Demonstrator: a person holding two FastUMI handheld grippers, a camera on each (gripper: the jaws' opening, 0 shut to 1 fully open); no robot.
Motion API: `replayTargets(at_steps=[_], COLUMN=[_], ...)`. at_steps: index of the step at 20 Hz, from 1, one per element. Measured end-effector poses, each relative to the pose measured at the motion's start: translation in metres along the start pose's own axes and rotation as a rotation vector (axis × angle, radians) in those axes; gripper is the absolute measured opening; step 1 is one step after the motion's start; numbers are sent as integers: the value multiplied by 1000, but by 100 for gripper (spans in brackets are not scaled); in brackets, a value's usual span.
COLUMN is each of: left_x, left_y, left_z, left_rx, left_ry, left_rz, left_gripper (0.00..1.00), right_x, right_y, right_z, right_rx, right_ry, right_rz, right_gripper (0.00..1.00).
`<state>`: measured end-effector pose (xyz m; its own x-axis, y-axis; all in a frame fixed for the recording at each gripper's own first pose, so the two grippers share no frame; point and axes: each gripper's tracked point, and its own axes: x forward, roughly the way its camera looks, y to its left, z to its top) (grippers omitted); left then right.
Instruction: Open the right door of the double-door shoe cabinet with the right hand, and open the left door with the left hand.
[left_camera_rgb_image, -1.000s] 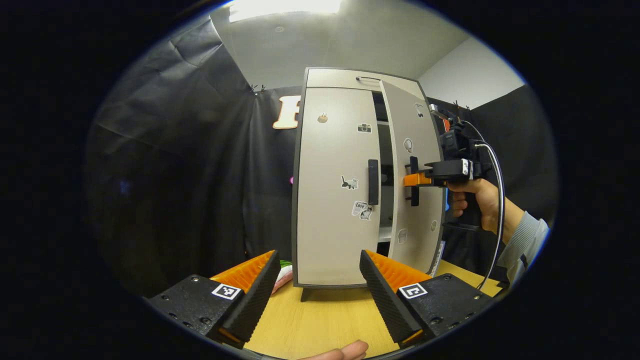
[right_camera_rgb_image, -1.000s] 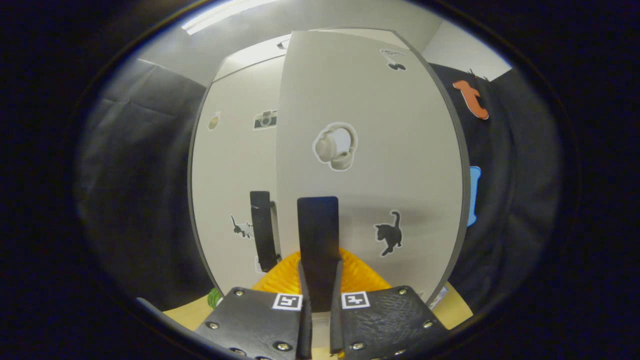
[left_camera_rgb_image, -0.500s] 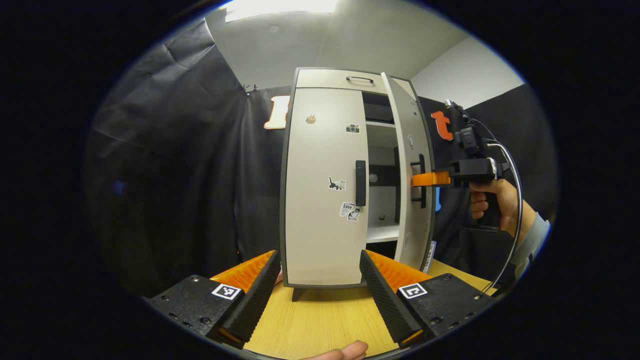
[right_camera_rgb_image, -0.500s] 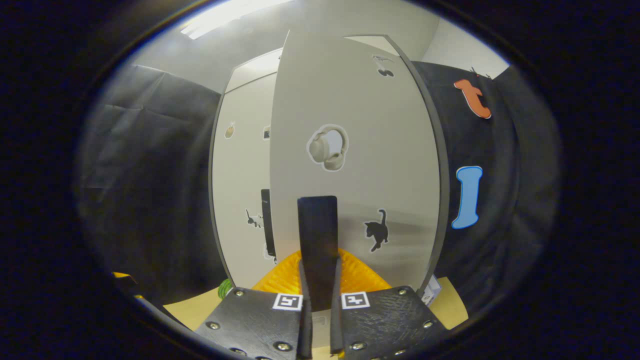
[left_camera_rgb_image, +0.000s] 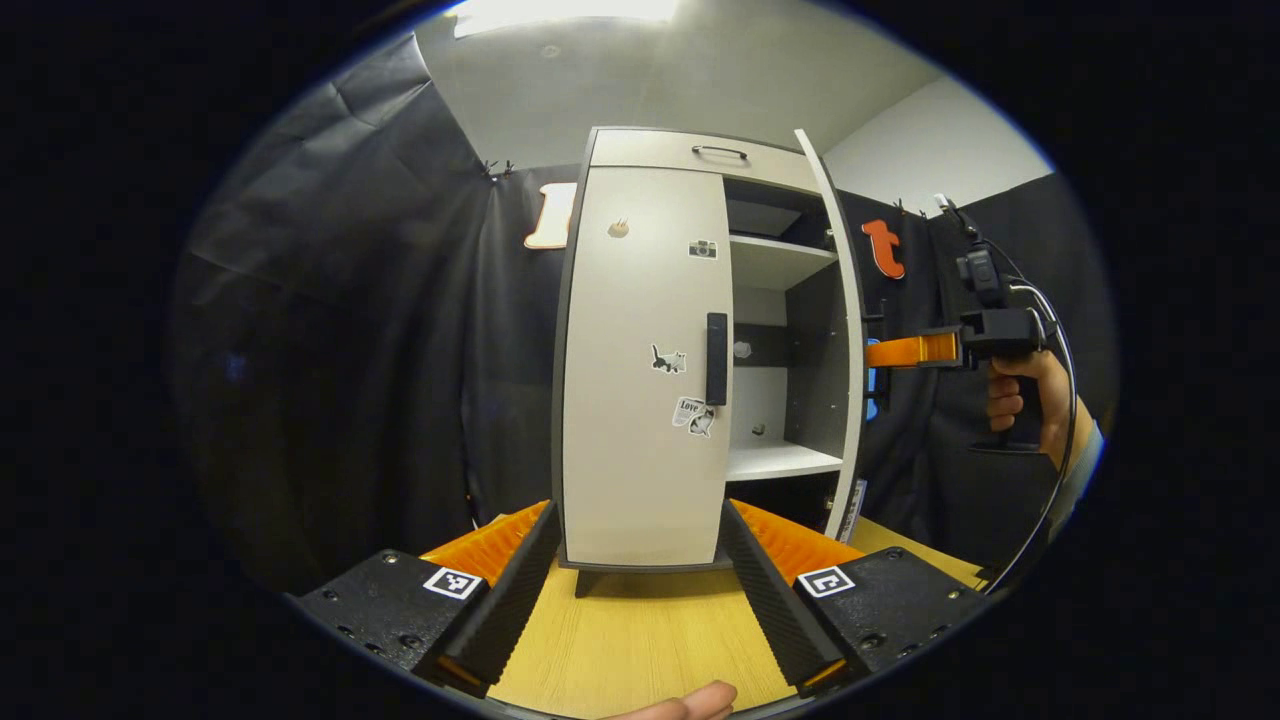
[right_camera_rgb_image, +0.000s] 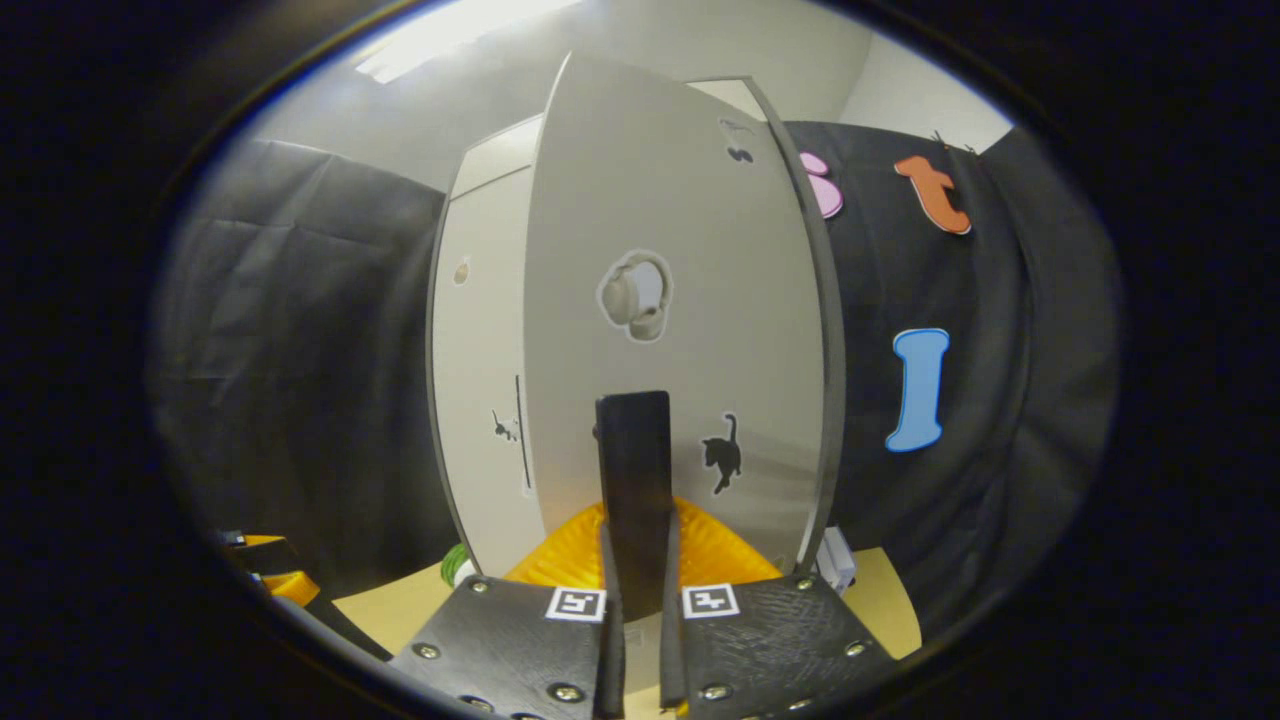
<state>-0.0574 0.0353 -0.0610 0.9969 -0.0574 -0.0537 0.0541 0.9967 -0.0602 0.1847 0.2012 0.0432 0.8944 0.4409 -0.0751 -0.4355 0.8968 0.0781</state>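
A tall shoe cabinet stands upright on a wooden table, its long axis vertical and its front facing the left gripper view. Its right door is swung wide, so that view sees it almost edge-on at the cabinet's right side, with pale shelves bared inside. The left door is flat and closed, and its dark vertical handle sits near its inner edge.

In the right gripper view, the right gripper has its two fingers pressed tight on the right door's handle, an upright dark bar rising between them. The door face behind it carries a headphone sticker and a black cat sticker.

The left gripper hovers low before the closed left door with its fingers spread wide, holding nothing and touching nothing. In that view, a hand holds the right gripper out level at the open door's edge.
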Motion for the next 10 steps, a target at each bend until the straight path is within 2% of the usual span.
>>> replayTargets(at_steps=[5, 10], left_x=[-1, 2], left_y=[-16, -15], left_z=[-6, -12], left_rx=[-4, -7], left_ry=[10, 24], left_rz=[-39, -38], left_gripper=[99, 99], right_x=[-7, -13], right_y=[-6, -15], right_z=[0, 1], right_rx=[-15, -9], right_ry=[0, -4], right_rz=[-12, -27], right_gripper=[14, 13])
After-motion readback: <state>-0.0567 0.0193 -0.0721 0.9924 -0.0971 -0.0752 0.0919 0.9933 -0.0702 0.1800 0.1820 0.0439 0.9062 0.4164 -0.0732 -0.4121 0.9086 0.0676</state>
